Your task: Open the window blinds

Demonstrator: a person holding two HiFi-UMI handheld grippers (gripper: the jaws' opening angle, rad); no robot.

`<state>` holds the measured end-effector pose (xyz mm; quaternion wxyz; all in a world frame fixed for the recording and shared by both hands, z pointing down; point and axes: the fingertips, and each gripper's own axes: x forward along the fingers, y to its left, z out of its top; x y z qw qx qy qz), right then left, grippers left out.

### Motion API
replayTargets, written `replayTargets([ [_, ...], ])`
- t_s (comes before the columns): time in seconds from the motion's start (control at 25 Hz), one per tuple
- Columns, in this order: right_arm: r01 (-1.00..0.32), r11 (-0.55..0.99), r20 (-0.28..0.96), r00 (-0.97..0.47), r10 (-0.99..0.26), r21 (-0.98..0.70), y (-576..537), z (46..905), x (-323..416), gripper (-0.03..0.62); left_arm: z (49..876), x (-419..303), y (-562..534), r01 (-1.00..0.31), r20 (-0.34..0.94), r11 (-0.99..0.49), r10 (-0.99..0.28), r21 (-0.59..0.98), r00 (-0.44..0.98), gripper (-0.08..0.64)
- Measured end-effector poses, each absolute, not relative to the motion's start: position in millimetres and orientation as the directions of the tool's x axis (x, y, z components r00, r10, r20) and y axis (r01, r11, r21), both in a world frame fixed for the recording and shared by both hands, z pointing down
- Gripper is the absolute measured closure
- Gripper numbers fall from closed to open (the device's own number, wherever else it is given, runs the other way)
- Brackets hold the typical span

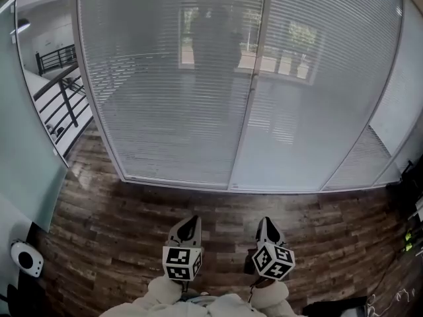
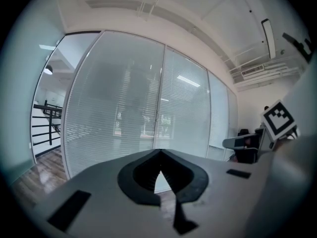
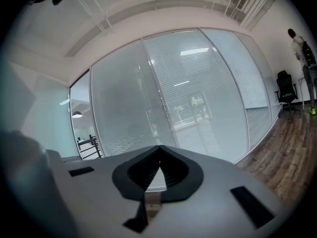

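Closed white slatted blinds [image 1: 172,98] hang behind a glass wall, split by a vertical frame post [image 1: 250,91]; a second blind panel [image 1: 317,104] hangs to its right. The blinds also fill the left gripper view [image 2: 114,113] and the right gripper view [image 3: 129,108]. My left gripper [image 1: 191,220] and right gripper [image 1: 265,222] are held side by side low in the head view, well short of the glass, pointing toward it. The left gripper [image 2: 159,151] has its jaw tips together with nothing between them. The right gripper [image 3: 159,148] is likewise shut and empty.
Dark wooden floor [image 1: 132,216] runs from me to the base of the glass. A black railing [image 1: 63,91] stands beyond the glass at the left, beside a frosted panel [image 1: 20,150]. A white round device [image 1: 25,259] sits lower left. A black chair [image 3: 285,90] and a person [image 3: 302,48] are far right.
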<state>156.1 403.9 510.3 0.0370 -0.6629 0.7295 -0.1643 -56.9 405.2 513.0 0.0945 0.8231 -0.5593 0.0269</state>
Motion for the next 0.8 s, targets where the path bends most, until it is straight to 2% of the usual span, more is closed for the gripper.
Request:
replayTargets([
  [0.52, -0.950, -0.024, 0.219, -0.048, -0.974, -0.312, 301.3, 544.8, 190.7, 0.578, 531.3, -38.3, 281.2, -0.914, 0.164, -0.386, -0.900, 0.127, 0.403, 0.558],
  [0.8, -0.945, -0.041, 0.227, -0.035, -0.973, -0.325, 197.4, 544.3, 185.5, 0.578, 519.6, -35.3, 172.4, -0.901, 0.148, -0.420, -0.889, 0.108, 0.433, 0.558],
])
